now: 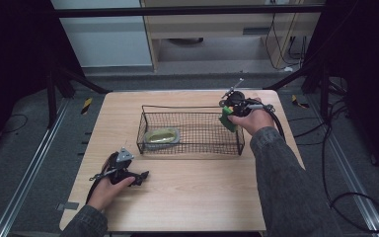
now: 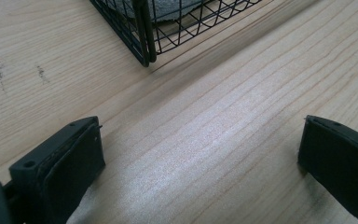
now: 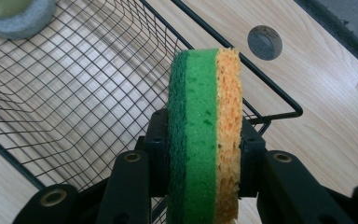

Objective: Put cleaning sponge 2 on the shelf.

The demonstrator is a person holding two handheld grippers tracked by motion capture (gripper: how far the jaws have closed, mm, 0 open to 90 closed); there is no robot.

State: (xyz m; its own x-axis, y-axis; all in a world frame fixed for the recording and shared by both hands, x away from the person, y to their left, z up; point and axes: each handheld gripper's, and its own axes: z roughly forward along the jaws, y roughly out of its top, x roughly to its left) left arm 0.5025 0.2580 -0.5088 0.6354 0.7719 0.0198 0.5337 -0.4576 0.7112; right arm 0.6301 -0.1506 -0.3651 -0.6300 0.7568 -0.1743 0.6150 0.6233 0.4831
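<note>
1. Dark room, black drapes on both sides, pale cabinets at the back; a light wooden bench point(image 1: 187, 192) sits in the middle under the overhead camera.
2. Wire basket point(image 1: 190, 129) stands toward the far half of the bench. One item is already in it: a greyish pad with a yellow-green top point(image 1: 162, 137), lying flat near the basket's left end.
3. Right hand-held gripper point(image 1: 228, 117) is pinching a sponge point(image 3: 205, 135), green scouring layers on one side and orange on the other. Jaws are pressed against its two flat faces, and it is held on edge.
4. Sponge position: up in the air at the basket's right end, over or just at the rim. From the right gripper view the mesh floor lies beyond and below it. Not yet touching the basket, as far as I can tell.
5. Left hand-held gripper point(image 1: 143, 175) rests low over the near left of the bench, jaws spread wide with bare wood between them, holding nothing. Basket corner lies just ahead of it.
6. Judgement on progress: pickup and carry look done. Left to do: lower the sponge past the rim, release, pull clear. Roughly two-thirds along.
</note>
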